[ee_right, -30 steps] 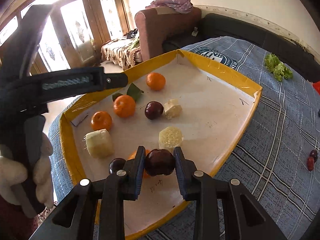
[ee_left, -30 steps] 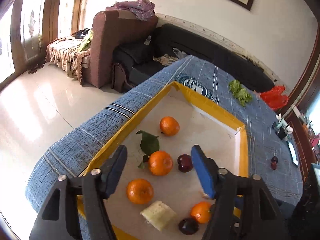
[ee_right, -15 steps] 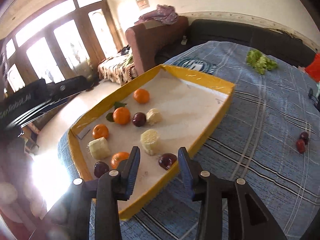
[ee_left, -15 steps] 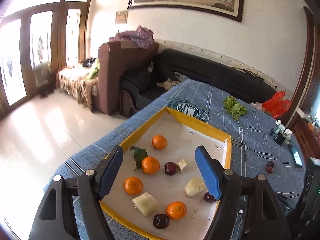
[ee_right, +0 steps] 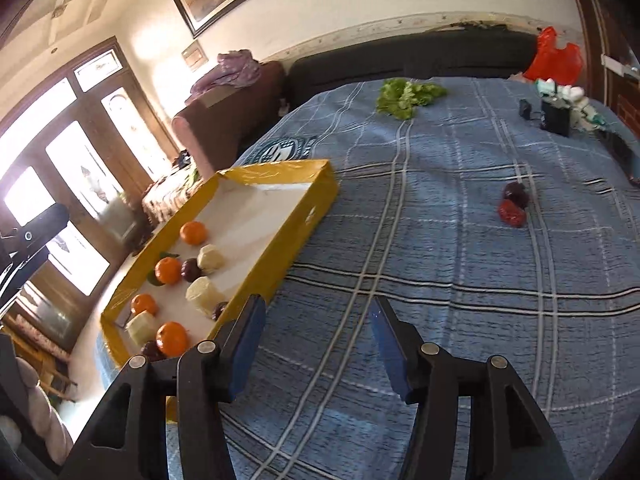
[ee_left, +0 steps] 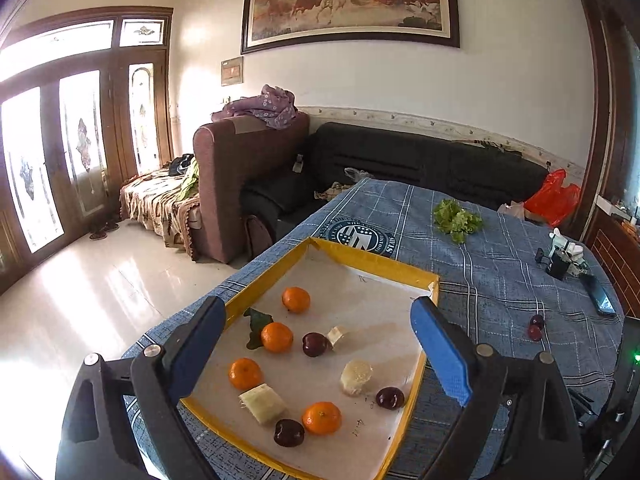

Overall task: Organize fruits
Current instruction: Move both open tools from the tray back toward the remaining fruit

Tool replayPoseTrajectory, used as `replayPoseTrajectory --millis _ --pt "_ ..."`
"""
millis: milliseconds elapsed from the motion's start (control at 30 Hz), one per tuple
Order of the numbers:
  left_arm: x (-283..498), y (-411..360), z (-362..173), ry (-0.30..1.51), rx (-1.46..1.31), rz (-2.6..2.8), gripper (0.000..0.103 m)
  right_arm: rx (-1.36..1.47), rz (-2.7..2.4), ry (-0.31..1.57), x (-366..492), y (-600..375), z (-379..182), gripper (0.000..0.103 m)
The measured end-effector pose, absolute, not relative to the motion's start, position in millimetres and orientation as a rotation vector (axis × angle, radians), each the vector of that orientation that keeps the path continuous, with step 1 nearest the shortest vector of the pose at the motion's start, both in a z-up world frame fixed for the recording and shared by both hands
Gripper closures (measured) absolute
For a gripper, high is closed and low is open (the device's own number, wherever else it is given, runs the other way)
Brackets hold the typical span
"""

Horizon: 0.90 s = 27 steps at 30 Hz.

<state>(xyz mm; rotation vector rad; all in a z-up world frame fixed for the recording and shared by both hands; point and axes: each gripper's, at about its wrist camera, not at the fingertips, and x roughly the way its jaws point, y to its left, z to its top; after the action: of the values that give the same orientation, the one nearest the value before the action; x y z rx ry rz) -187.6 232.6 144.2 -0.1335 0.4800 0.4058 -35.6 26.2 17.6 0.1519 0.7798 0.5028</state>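
Note:
A yellow-rimmed tray (ee_left: pixel 372 263) on the blue checked tablecloth holds several oranges (ee_left: pixel 277 336), three dark plums (ee_left: pixel 389 397) and pale fruit chunks (ee_left: pixel 356 377). The tray also shows in the right wrist view (ee_right: pixel 308 216). Two dark red fruits (ee_right: pixel 514 204) lie loose on the cloth to the right; they also show in the left wrist view (ee_left: pixel 535 326). My left gripper (ee_left: pixel 320 354) is open and empty, high above the tray. My right gripper (ee_right: pixel 318 344) is open and empty over bare cloth, right of the tray.
A bunch of lettuce (ee_right: pixel 406 96) lies at the far side of the table. Small dark items and a phone (ee_left: pixel 599 298) sit at the right edge. A red bag (ee_left: pixel 554 196), a black sofa and a brown armchair stand beyond the table.
My right gripper let go of the dark plum in the tray, opened, and swung right over the cloth. My left gripper rose and drew back from the tray, still open.

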Motion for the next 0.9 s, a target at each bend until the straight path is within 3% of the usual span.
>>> replayPoseTrajectory --millis 300,667,900 --pt "-186 196 135 0.443 -0.065 0.338 0.01 0.076 0.432 0.753 -44 18 13 0.039" --pt "-185 229 123 0.51 -0.182 0.324 0.01 0.015 0.396 0.768 -43 -2 4 0.038" --pt "-178 233 108 0.558 -0.262 0.237 0.01 -0.025 0.25 0.799 -21 -66 6 0.038"
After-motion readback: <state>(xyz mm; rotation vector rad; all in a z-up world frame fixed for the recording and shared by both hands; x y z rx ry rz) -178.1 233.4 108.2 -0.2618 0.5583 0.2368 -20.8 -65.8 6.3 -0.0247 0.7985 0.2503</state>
